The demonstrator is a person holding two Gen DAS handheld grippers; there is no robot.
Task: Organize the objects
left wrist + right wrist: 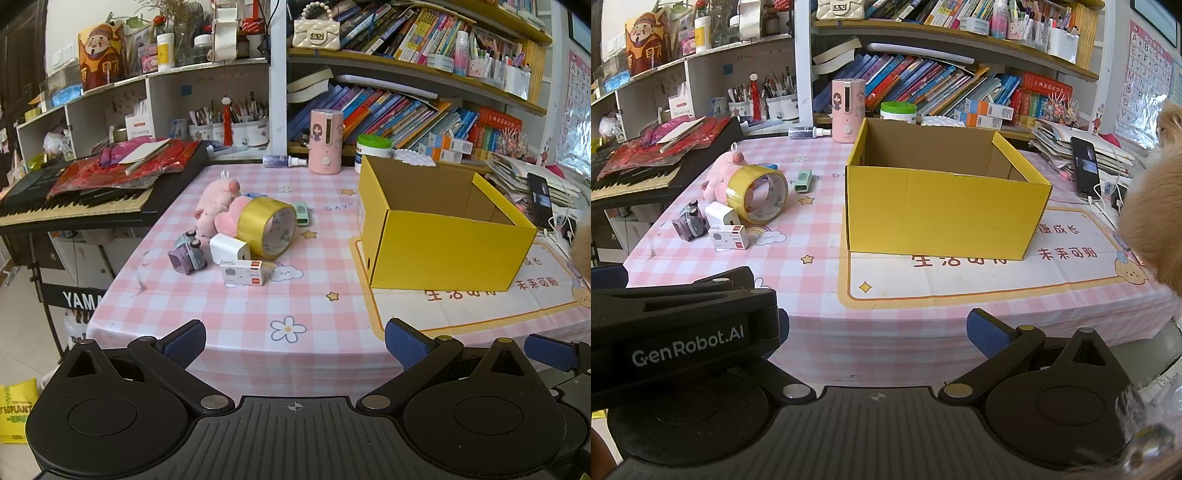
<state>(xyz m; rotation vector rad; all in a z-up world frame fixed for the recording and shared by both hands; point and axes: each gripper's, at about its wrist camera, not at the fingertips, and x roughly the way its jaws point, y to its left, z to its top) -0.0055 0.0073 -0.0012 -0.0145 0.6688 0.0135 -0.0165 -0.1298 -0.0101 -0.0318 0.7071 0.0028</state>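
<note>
From where I sat nothing had been sorted yet. The yellow box [945,210] stood open on the bench [820,306] at roughly 12 o'clock in the right wrist view, and its inside looked empty as far as I could see, tho the near floor of it was hidden by the front wall. All the loose bits lay in one cluster at about 10 o'clock: pink plush pig [218,203], gold tape roll [266,226] leaning on it, green clip-like thing [302,214] just beside the roll, white charger [229,250], small white card box [243,272] touching the charger, and purple toy car [187,252] at the cluster's left edge. Left tongs [295,345] were spread wide w/ nothing between the pads, hanging above the near bench edge, well short of the pile. Right tongs [877,328] were likewise released and empty, w/ the left unit's body crowding their 9 o'clock side. So I judged six items left to move, none done.
</note>
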